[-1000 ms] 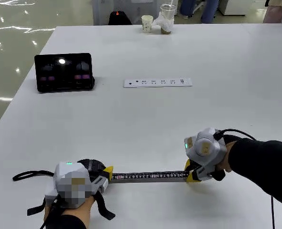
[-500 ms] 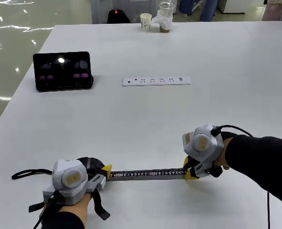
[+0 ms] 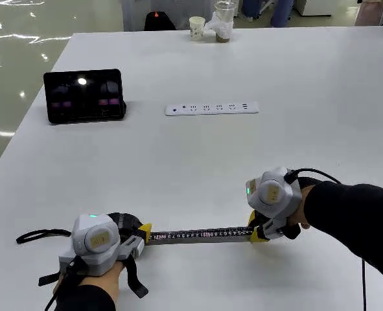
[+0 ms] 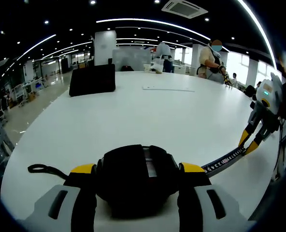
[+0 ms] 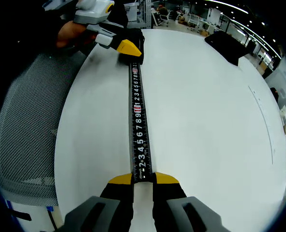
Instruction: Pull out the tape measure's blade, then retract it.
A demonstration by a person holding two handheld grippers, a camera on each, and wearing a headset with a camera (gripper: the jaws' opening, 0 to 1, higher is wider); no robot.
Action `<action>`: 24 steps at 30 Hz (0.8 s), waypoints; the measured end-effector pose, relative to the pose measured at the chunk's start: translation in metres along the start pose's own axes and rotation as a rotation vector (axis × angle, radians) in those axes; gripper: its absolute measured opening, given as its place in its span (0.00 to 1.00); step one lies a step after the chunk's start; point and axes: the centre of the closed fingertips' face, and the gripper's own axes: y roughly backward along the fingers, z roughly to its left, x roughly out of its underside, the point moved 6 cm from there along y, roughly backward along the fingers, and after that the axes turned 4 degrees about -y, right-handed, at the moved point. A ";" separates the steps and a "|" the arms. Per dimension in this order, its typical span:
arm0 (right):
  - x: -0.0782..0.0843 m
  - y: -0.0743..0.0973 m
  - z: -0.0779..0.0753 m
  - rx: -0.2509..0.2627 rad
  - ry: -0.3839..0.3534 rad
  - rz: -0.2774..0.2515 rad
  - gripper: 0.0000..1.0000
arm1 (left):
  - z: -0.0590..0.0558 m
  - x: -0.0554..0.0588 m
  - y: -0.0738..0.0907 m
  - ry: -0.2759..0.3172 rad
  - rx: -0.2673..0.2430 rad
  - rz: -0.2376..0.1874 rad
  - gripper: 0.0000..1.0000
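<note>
Tape measure [image 3: 127, 225] lay pulled out along the near tabletop [image 3: 191, 168]!
Left gripper [image 4: 138, 170] clamped its black case, fingers tight around it; right gripper [image 5: 143, 180] pinched the blade [image 5: 139, 121] tip, fingers closed. Farther back sat a tablet [image 3: 85, 96] and power strip [image 3: 212, 108].

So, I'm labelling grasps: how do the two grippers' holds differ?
The left gripper clamps the tape measure's black case, jaws spread wide; the right gripper pinches the blade near its end, jaws nearly together. Both have yellow jaw tips and sit low on the white table.
</note>
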 end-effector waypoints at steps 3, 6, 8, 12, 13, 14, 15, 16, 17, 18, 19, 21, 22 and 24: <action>-0.001 0.000 0.000 0.001 -0.017 -0.007 0.11 | 0.000 0.000 0.000 -0.003 0.002 0.001 0.63; -0.001 -0.001 0.000 0.004 -0.015 -0.007 0.11 | 0.000 0.000 0.000 -0.004 0.003 0.003 0.63; -0.001 -0.001 0.000 0.005 -0.014 -0.004 0.11 | 0.000 0.000 0.000 -0.005 0.004 0.004 0.63; -0.002 -0.001 0.000 0.004 -0.011 0.001 0.11 | 0.000 0.000 0.000 -0.006 0.007 0.006 0.63; -0.002 -0.002 0.000 0.004 -0.013 0.001 0.11 | 0.000 0.000 0.000 -0.007 0.008 0.006 0.63; -0.002 -0.002 0.000 0.004 -0.014 0.001 0.11 | 0.000 0.000 0.000 -0.007 0.008 0.006 0.63; -0.002 -0.002 0.000 0.004 -0.015 0.001 0.11 | 0.000 0.000 0.000 -0.006 0.008 0.007 0.63; -0.002 -0.002 -0.001 0.004 -0.016 0.002 0.11 | 0.000 0.000 0.000 -0.007 0.008 0.008 0.63; -0.002 -0.002 -0.001 0.003 -0.016 0.002 0.11 | 0.000 0.000 0.000 -0.007 0.008 0.008 0.63; -0.003 -0.002 -0.001 0.002 -0.016 0.002 0.11 | 0.000 0.000 0.000 -0.009 0.008 0.008 0.63; -0.003 -0.002 -0.001 0.002 -0.015 0.002 0.11 | 0.000 0.000 0.000 -0.010 0.009 0.008 0.63; -0.004 -0.002 -0.001 -0.001 -0.014 0.001 0.11 | 0.000 0.001 0.000 -0.013 0.010 0.007 0.63; -0.004 -0.003 -0.001 -0.001 -0.015 0.001 0.11 | 0.000 0.001 0.000 -0.013 0.010 0.007 0.63; -0.005 -0.003 -0.001 -0.001 -0.012 0.004 0.11 | 0.000 0.001 0.000 -0.014 0.009 0.008 0.63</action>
